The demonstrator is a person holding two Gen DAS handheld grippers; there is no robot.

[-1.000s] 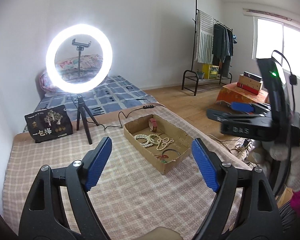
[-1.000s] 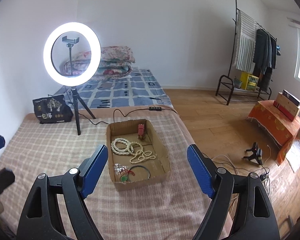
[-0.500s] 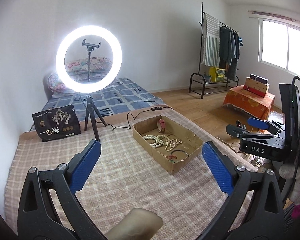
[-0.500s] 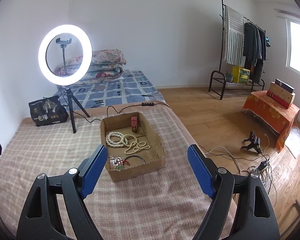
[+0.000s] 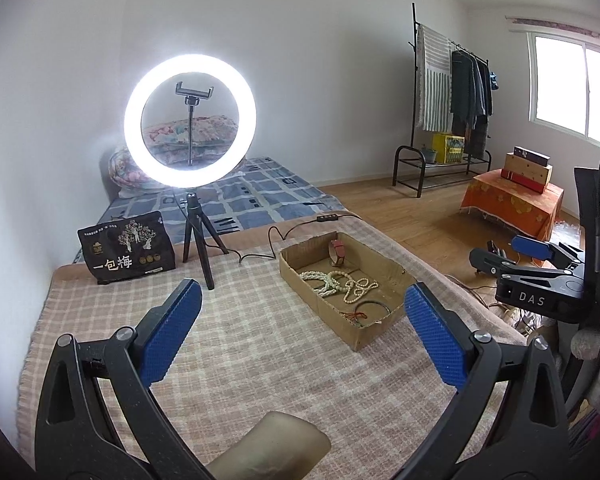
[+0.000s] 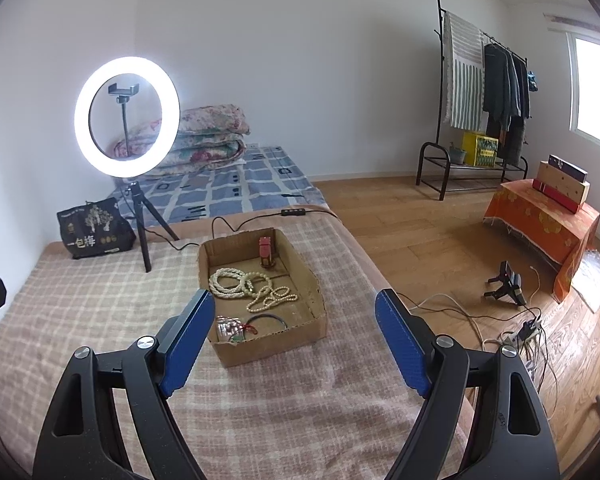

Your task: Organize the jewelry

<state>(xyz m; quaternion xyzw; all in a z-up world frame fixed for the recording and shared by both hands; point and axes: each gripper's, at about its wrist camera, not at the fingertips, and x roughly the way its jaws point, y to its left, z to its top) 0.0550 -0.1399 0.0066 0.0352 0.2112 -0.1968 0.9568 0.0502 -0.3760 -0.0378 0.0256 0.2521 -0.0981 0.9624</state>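
The cardboard box (image 6: 260,292) sits on the checked blanket (image 6: 100,300) just ahead of the right tool (image 6: 294,342), ahead and to the right of the left tool (image 5: 302,334); it looks light and stiff enough to take by a wall. Inside, the bead necklaces (image 6: 248,286) are limp and likely to tangle, so pinch a bunched strand. The thin dark bangle (image 6: 266,320) nearest the right tool is rigid; grip its rim. The small red watch (image 6: 266,252) stands farthest. Both tools are released, the left having just spread wider, nothing between.
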